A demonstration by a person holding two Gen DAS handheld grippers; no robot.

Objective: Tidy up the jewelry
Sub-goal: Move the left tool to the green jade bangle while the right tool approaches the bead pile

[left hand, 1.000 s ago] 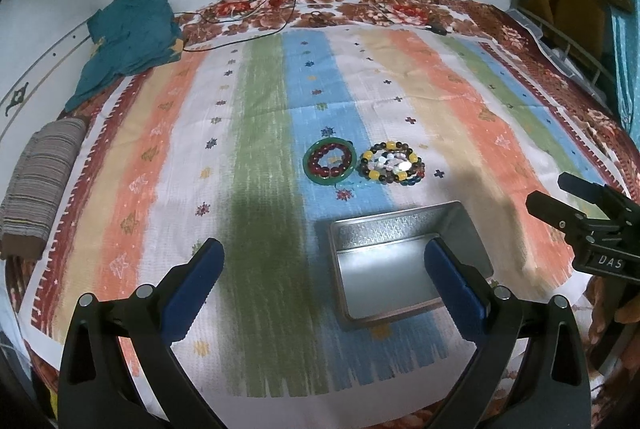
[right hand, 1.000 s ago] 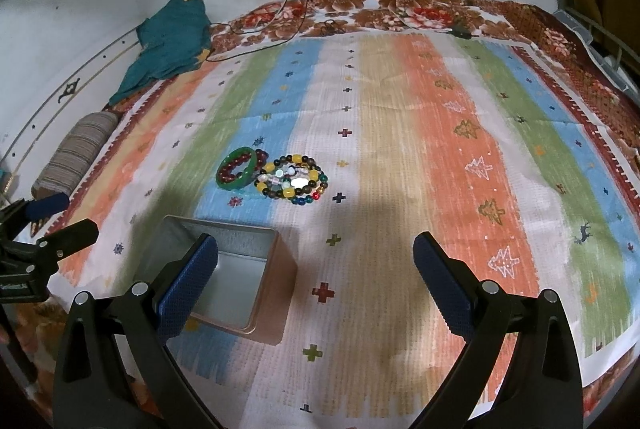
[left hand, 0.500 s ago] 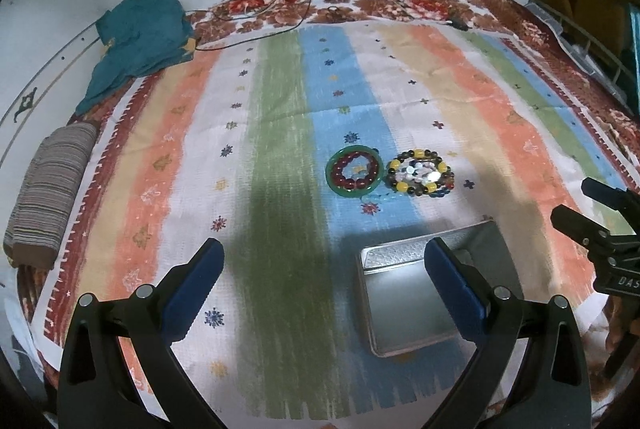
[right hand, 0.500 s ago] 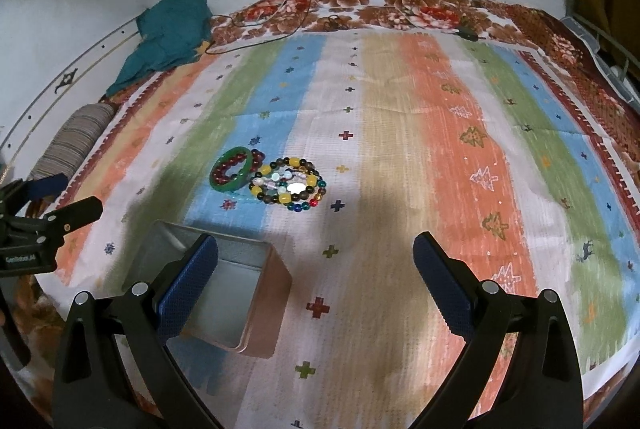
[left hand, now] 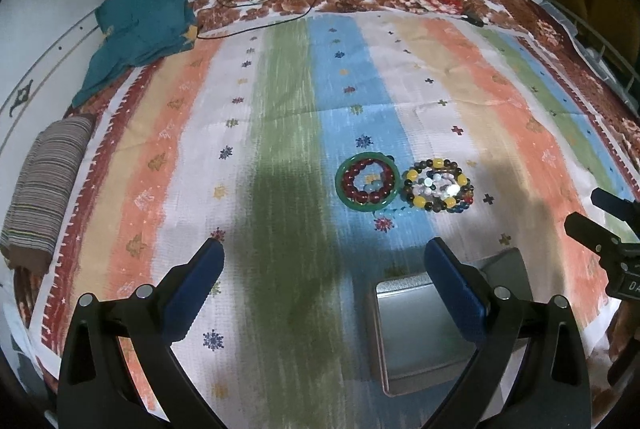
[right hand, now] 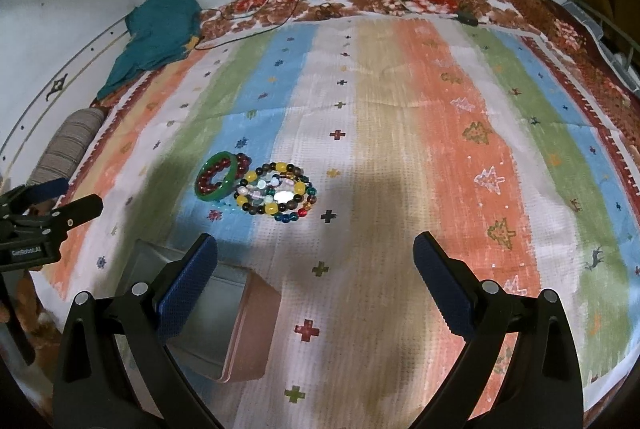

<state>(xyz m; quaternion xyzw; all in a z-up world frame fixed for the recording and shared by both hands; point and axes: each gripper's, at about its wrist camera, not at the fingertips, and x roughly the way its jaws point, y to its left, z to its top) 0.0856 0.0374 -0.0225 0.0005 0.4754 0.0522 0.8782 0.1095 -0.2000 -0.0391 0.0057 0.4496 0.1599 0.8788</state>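
Striped bedspread [left hand: 280, 133]: soft woven cloth covering the whole work surface; it will give and wrinkle under any pressing finger.

Metal tin [left hand: 420, 329]: open, rectangular, seemingly empty, the landmark for this entry. Rigid, thin-walled, probably light and slick, so apt to slide on the cloth if nudged. Judged to be the receptacle for the jewelry.

Left gripper [left hand: 324, 269]: hovers just above the tin's near-left side, jaws spread wide, nothing held; its right finger overlaps the tin's left rim in view.

Right gripper [right hand: 316, 261]: hovers to the right of the tin, jaws likewise spread wide, empty.

Mixed bead bracelets [left hand: 438, 185]: a loose heap of yellow, dark, white and blue strands lying beyond the tin, well apart from it. Light, limp, glossy; strands are likely to slip or trail. Best pinched across a bunched section, not at a single bead.

Green bangle [left hand: 367, 183]: beyond the tin, touching or just beside the bead heap on its left. Stiff, smooth, possibly brittle stone or glass. Take across the rim, one finger inside the ring.

Dark red bead bracelet [left hand: 368, 181]: coiled inside the bangle. Flexible and light; lifting the bangle alone would probably leave it behind.
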